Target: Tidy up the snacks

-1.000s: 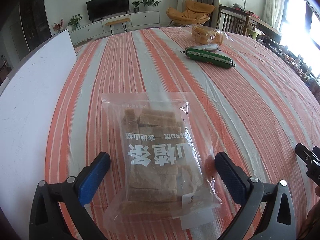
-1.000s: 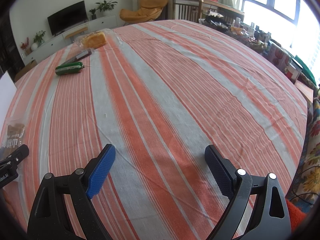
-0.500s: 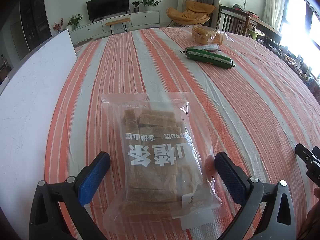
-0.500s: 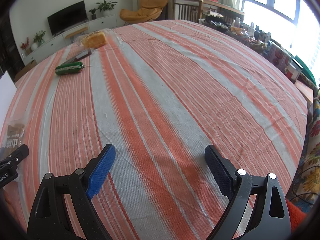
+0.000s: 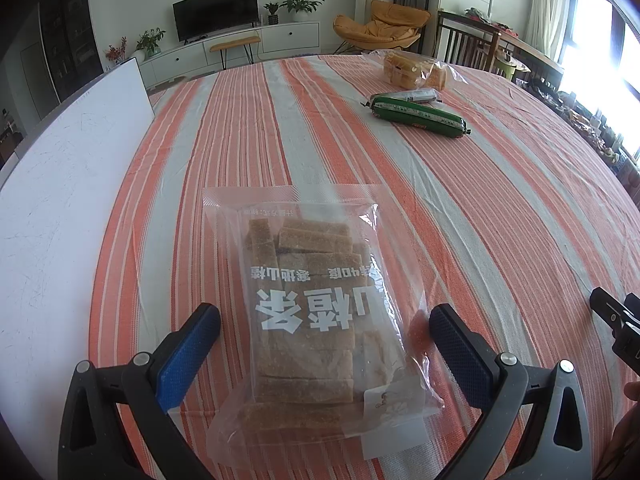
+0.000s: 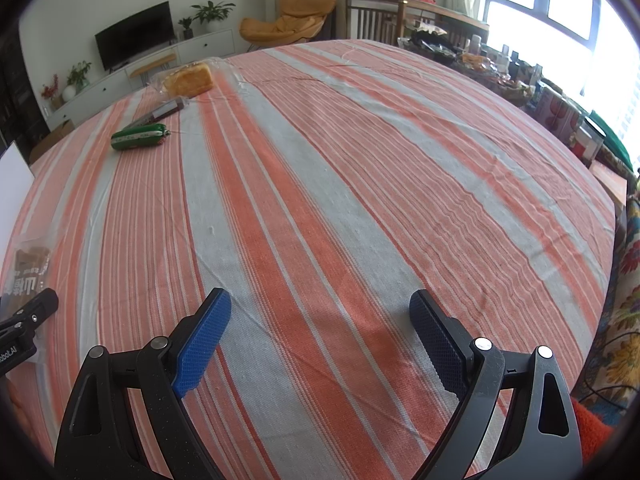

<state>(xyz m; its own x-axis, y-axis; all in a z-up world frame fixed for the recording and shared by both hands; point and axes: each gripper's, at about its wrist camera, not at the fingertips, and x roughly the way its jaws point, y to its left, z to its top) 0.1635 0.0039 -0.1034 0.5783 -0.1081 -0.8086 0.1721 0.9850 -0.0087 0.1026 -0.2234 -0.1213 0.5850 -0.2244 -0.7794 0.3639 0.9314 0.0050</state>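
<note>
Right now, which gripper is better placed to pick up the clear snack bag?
Left. The left gripper is open with the snack bag lying between its fingers. The right gripper is open over bare tablecloth, and the bag sits off at the left edge of its view.

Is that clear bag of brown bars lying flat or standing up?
Flat: the bag of brown bars lies face up on the striped tablecloth, its printed front facing the camera.

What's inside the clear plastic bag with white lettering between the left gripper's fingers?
The clear plastic bag with white lettering holds stacked brown rectangular snack bars. The lettering covers the middle bars; a white label hides the near right corner.
</note>
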